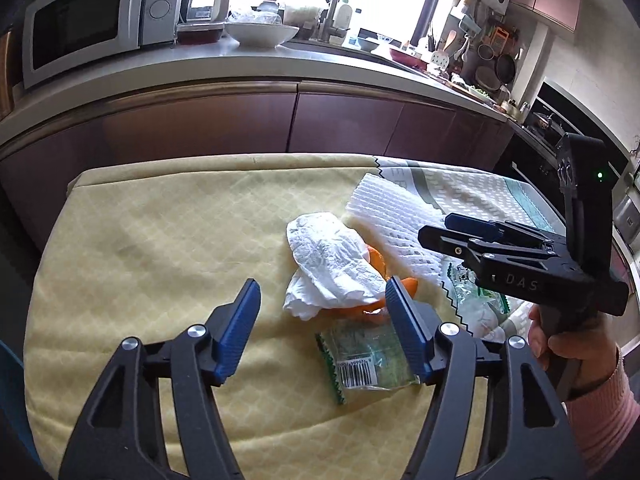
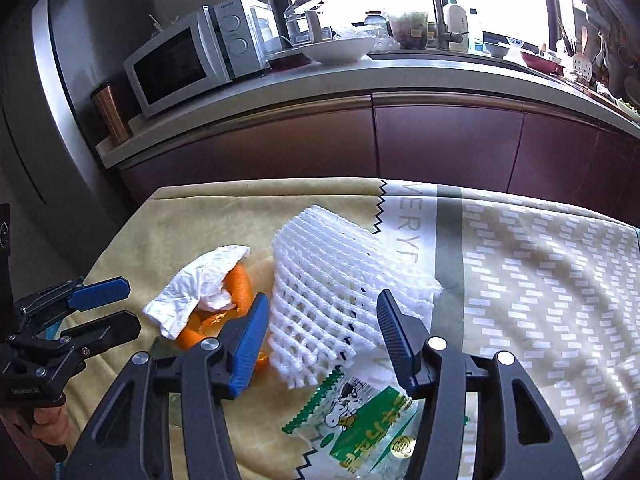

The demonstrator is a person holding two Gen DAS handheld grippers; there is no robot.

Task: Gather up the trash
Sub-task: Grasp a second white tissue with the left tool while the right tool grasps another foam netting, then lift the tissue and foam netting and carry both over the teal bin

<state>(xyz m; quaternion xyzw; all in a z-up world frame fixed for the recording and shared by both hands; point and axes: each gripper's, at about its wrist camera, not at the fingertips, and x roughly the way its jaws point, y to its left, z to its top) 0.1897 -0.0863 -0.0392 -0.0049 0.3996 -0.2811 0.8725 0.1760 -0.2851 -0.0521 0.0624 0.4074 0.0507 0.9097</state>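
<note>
Trash lies on a yellow tablecloth. A crumpled white paper towel covers orange peels; both also show in the right wrist view, towel and peels. A white foam fruit net lies to their right. A clear wrapper with a barcode lies in front. A green-printed clear wrapper lies near the right gripper. My left gripper is open above the barcode wrapper and towel. My right gripper is open above the foam net; it also shows in the left wrist view.
A patterned plastic bag is spread over the table's right half. Behind stands a kitchen counter with a microwave, a white bowl, sink tap and utensils. Maroon cabinets face the table's far edge.
</note>
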